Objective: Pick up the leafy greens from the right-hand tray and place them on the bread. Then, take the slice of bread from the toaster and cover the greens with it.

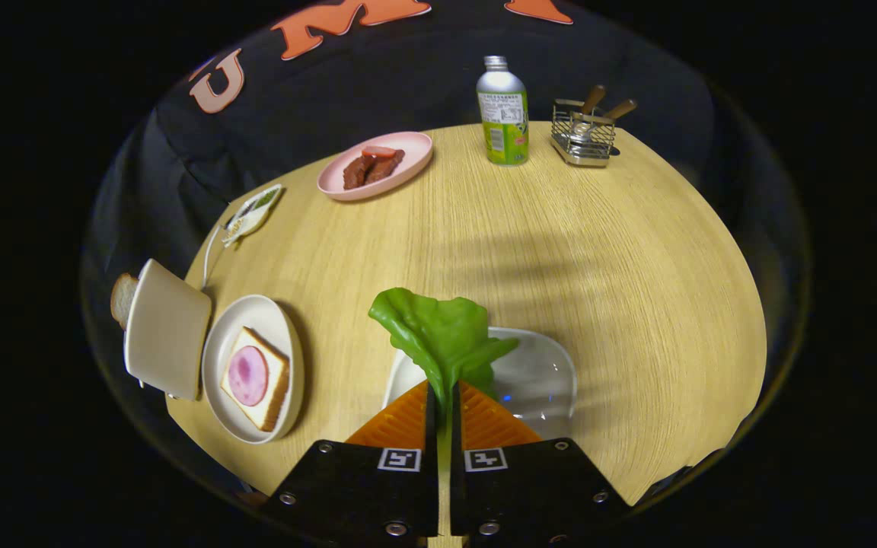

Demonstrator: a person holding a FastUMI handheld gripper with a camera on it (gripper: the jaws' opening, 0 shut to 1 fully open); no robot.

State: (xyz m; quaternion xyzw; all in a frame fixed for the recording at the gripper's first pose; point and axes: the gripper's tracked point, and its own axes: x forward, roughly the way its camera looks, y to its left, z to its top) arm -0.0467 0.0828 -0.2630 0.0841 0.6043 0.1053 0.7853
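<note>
My gripper (443, 396) is shut on the stem of a green leaf (438, 329), which stands up between the orange fingers (400, 422). The leaf hangs over a clear glass tray (541, 373) just beyond the fingers. To the left, a white plate (240, 327) holds a slice of bread (275, 388) topped with a pink round of ham (247, 375). Further left stands a beige toaster (167, 329) with a second bread slice (122, 298) poking out of it.
A pink plate (408, 148) with brown meat pieces (371, 167) sits at the back of the wooden table (598, 251). A green-labelled bottle (502, 111) and a wire caddy (582, 133) with wooden-handled utensils stand at the far right. A small packet (253, 214) lies near the left edge.
</note>
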